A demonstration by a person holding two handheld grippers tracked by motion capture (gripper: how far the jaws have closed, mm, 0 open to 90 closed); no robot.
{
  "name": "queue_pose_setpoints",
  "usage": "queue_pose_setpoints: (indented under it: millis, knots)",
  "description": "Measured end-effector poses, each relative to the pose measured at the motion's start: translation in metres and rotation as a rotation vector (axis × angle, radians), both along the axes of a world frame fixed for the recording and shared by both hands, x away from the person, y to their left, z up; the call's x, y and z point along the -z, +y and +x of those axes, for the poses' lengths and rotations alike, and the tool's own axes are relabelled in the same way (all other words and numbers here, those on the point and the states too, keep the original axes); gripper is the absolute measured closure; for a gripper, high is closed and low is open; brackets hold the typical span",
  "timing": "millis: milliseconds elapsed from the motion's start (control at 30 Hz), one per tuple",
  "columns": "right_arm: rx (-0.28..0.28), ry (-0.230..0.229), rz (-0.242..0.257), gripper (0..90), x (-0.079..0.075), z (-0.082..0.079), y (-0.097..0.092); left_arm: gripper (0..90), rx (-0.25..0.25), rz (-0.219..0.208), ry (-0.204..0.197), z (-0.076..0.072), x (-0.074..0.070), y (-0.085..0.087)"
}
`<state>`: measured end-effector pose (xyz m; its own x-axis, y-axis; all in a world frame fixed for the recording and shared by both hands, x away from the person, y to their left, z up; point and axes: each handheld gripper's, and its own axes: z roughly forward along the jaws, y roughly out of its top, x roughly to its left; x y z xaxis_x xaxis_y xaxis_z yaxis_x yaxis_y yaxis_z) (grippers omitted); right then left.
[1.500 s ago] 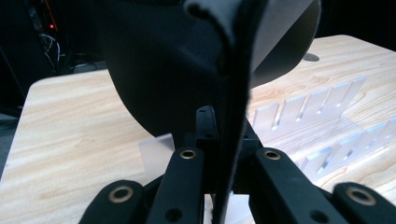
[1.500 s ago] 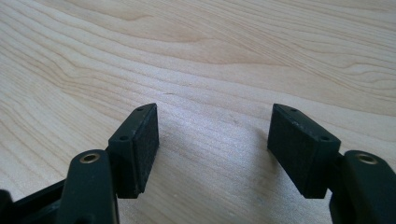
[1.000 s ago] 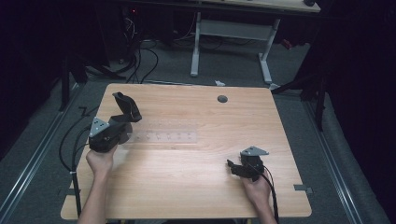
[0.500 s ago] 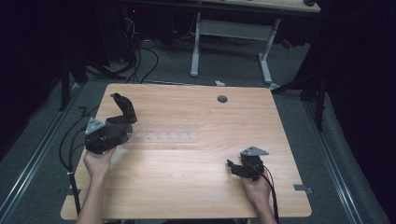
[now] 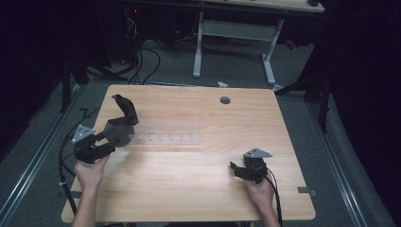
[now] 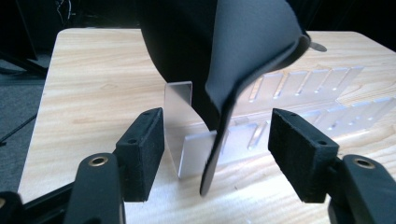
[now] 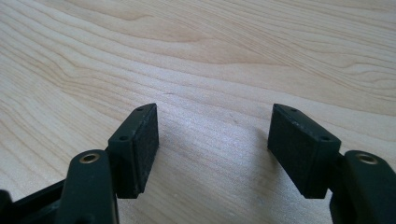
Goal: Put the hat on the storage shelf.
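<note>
Meanwhile, the left gripper [image 5: 109, 140] had just been opening its jaws, and they stood apart on either side of the black shoe [image 6: 224, 70] without the pads pressing it. That shoe stood propped on the left end of the clear slotted rack [image 5: 165, 138], near the table's [image 5: 198, 198] left edge. Well apart, the right gripper [image 7: 212, 144] rested with its 2 jaws spread over bare wood.
</note>
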<state>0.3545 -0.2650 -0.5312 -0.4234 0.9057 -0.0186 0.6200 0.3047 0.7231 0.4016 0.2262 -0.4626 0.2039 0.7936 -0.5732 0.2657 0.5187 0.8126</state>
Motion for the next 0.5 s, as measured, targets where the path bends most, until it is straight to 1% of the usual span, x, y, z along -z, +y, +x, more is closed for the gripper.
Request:
queue_pose_setpoints:
  millis: [67, 100, 133, 200, 233, 267, 400, 500]
  knots:
    - [0.000, 0.000, 0.000, 34.0, 0.000, 0.000, 0.000, 35.5, -0.003, -0.015, -0.001, -0.006, -0.001, 0.002]
    - [0.000, 0.000, 0.000, 34.0, 0.000, 0.000, 0.000, 35.3, -0.003, -0.015, -0.001, -0.006, -0.001, 0.002]
    - [0.000, 0.000, 0.000, 34.0, 0.000, 0.000, 0.000, 35.0, -0.005, -0.022, -0.001, -0.012, -0.001, 0.004]
    - [0.000, 0.000, 0.000, 34.0, 0.000, 0.000, 0.000, 34.9, -0.011, -0.031, 0.001, -0.018, -0.001, 0.005]
    - [-0.001, -0.002, -0.001, 34.0, 0.000, 0.000, 0.000, 34.8, -0.011, -0.031, 0.001, -0.018, -0.001, 0.005]
    - [-0.001, -0.001, -0.001, 34.0, 0.000, 0.000, 0.000, 34.8, -0.008, -0.037, 0.006, -0.027, 0.003, 0.004]
    - [-0.001, -0.002, -0.001, 34.0, 0.000, 0.000, 0.000, 34.9, 0.004, -0.031, 0.029, -0.043, 0.018, -0.005]
    - [-0.001, -0.001, -0.001, 34.0, 0.000, 0.000, 0.000, 35.1, 0.037, -0.018, 0.068, -0.054, 0.035, -0.017]
